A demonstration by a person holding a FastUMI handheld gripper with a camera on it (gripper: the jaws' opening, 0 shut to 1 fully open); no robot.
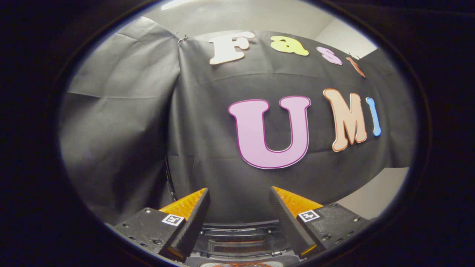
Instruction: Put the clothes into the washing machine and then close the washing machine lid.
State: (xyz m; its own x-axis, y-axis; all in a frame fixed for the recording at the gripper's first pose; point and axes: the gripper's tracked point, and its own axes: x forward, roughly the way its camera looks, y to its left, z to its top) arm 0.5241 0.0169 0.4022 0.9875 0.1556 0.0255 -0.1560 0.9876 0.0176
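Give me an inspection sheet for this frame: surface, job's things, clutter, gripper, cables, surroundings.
Surface: nothing seen.
Job's things: nothing seen that can be told as clothes or washing machine.
Clutter: nothing seen.
Gripper: gripper open, fingers apart with nothing between them, aimed at the booth wall.
Cables: thin dark cable hangs along the cloth just beyond the left finger.
Surroundings: black cloth wall ahead, a second cloth panel to its left, pale room wall past the cloth's lower right edge, pale ceiling above.
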